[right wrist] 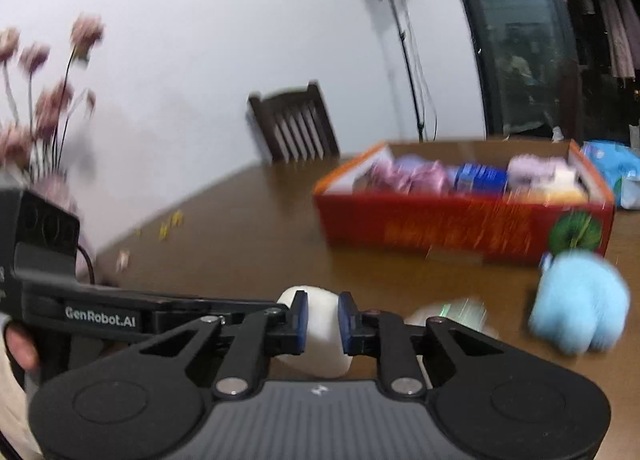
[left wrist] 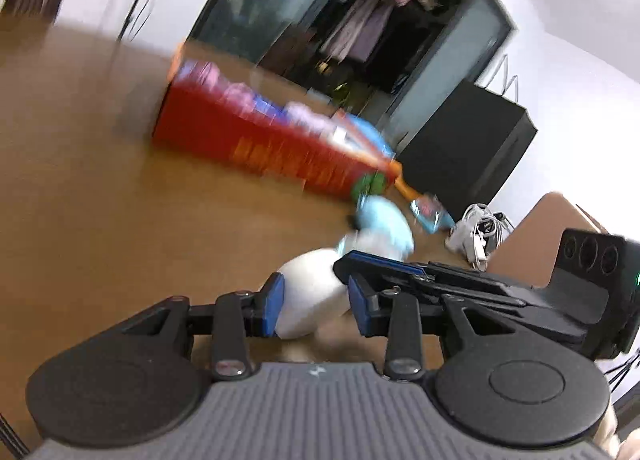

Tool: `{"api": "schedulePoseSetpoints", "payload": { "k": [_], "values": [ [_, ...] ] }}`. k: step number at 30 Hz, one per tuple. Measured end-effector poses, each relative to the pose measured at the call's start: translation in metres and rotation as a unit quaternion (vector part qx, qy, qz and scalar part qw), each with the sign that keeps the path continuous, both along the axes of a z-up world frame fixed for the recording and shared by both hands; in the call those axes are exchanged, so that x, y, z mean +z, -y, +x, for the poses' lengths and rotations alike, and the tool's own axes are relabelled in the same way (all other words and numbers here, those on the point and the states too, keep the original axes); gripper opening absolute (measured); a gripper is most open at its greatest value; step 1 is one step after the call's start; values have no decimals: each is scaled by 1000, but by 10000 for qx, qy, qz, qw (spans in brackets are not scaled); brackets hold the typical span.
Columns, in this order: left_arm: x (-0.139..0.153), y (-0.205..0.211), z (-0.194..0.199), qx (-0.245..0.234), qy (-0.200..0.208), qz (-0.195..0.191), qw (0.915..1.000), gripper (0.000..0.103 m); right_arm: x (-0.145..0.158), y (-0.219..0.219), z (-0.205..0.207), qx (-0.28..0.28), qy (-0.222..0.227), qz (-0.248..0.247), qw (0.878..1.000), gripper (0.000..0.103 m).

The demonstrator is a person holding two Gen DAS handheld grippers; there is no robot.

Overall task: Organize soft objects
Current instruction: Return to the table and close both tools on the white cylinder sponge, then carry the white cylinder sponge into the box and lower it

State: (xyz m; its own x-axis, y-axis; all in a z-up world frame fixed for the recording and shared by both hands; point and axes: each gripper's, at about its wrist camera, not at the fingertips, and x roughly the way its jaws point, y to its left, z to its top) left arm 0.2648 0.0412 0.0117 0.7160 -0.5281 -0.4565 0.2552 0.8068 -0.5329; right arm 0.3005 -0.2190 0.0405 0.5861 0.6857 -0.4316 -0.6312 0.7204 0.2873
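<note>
White soft roll (right wrist: 320,334) is pinched crosswise by both tongs, left (left wrist: 314,306) and right (right wrist: 323,320); bare brown desk (right wrist: 240,244) lies before the red box (right wrist: 464,228).

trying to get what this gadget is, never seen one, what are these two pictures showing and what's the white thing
There is no robot here. A person holds a hand-held clamp in each hand, and each clamp has a wide-angle camera looking forward along its two blue-padded fingers. One picture comes from the left gripper, the other from the right gripper, so each also shows the other tool reaching in from the side.

Both grippers appear closed on the same white soft object, squeezing it between their pads just above a brown wooden table.

On the table stands a red cardboard box already filled with purple, blue and pale soft things. A fluffy light-blue item lies in front of it, and white cables sit further off. The pictures are blurred, so finer detail is hard to tell.
</note>
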Motion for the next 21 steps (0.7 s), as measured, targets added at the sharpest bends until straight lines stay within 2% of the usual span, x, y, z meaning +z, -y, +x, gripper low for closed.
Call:
{"api": "schedulePoseSetpoints", "payload": {
  "k": [4,7,10,12,14,16,18,20,21],
  "values": [
    [-3,1,-34,-156,-29,-149,9998,38,-9,5,-35,22,-196,184,9996,17],
    [-1,1,-50,-303,19,-163,9994,47,-5,11,-59,76,-322,152,9993,19],
    [5,-2,-56,-164,132,-136,9997,49,-4,25,-74,-13,-390,257,9989,32],
    [8,-6,-56,-152,171,-261,9994,53,-2,34,-73,-129,-462,429,9979,34],
    [9,-7,-53,-92,120,-223,9996,53,-3,34,-67,-210,-538,528,9969,34],
    [6,-4,-49,-28,43,-154,9999,53,-7,33,-61,-307,-608,488,9965,34],
    [2,-3,-45,-69,-81,-246,9996,53,-14,30,-55,-408,-706,410,9958,33],
    [-2,0,-42,-84,-136,-252,9996,52,-19,28,-50,-474,-880,417,9941,33],
    [-4,1,-40,-123,-172,-238,9995,46,-22,28,-49,-459,-926,437,9937,33]
  ]
}}
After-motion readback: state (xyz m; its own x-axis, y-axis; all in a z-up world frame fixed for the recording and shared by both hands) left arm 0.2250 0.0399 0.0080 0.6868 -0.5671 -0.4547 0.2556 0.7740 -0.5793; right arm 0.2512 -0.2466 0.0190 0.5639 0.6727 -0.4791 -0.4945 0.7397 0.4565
